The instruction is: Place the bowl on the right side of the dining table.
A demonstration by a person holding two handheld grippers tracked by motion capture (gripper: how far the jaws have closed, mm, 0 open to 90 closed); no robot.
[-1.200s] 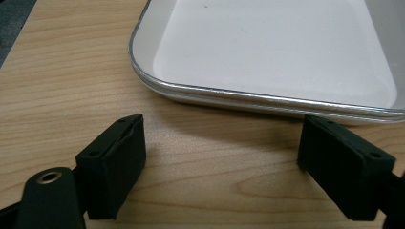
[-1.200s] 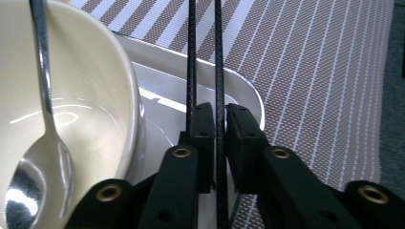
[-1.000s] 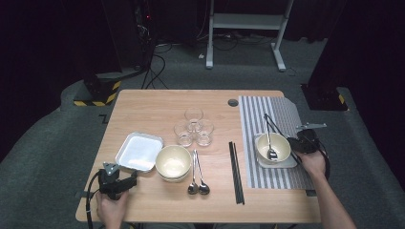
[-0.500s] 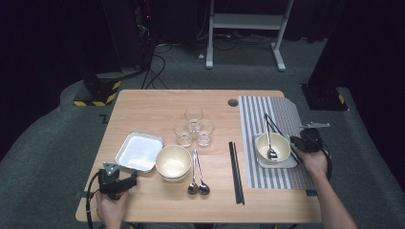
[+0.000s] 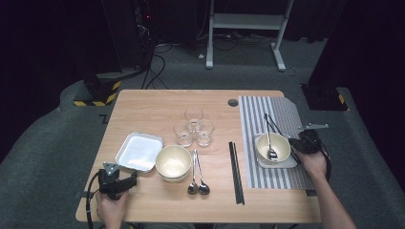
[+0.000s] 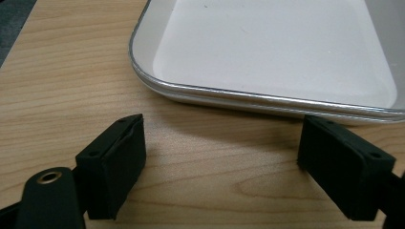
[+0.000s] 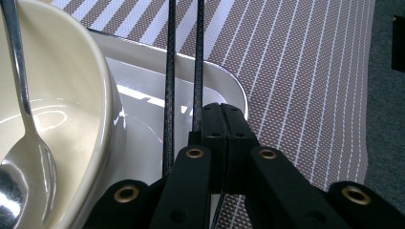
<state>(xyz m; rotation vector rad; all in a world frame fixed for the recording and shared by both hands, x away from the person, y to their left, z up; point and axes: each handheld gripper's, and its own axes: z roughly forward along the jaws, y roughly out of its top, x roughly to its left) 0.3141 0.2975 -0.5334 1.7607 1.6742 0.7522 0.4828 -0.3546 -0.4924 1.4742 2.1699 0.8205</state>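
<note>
Nearest, in the right gripper view: right gripper [image 7: 222, 112] clamped tight, black pads flat against each other, just closed in the last moments with nothing seen between them. Hovering over the corner of a glossy white square dish [image 7: 157, 109]. Just left of the pads, a pair of thin dark chopsticks [image 7: 168, 71], speckled and straight, side by side, running away across the dish rim onto the mat. The nearer ends slip out of sight beside and under the jaws; contact impossible to judge. To the left, a cream bowl [image 7: 71, 109], smooth and shiny, seated on the dish, with a steel spoon [image 7: 24, 157] lying inside. Beneath it all, a woven placemat [image 7: 296, 71], brown-grey with pale stripes.

In the left gripper view: left gripper [image 6: 222, 157] spread wide, holding nothing, low over the pale wooden table [image 6: 57, 86]. Just beyond the pads, not touching them, a white rounded-corner tray [image 6: 267, 47] with a thin metallic rim.

Farther off, from the high view: a stack of cream bowls [image 5: 173, 161], two spoons [image 5: 197, 176], a second chopstick pair [image 5: 236, 171], then three clear glasses [image 5: 193, 126] clustered mid-table.
</note>
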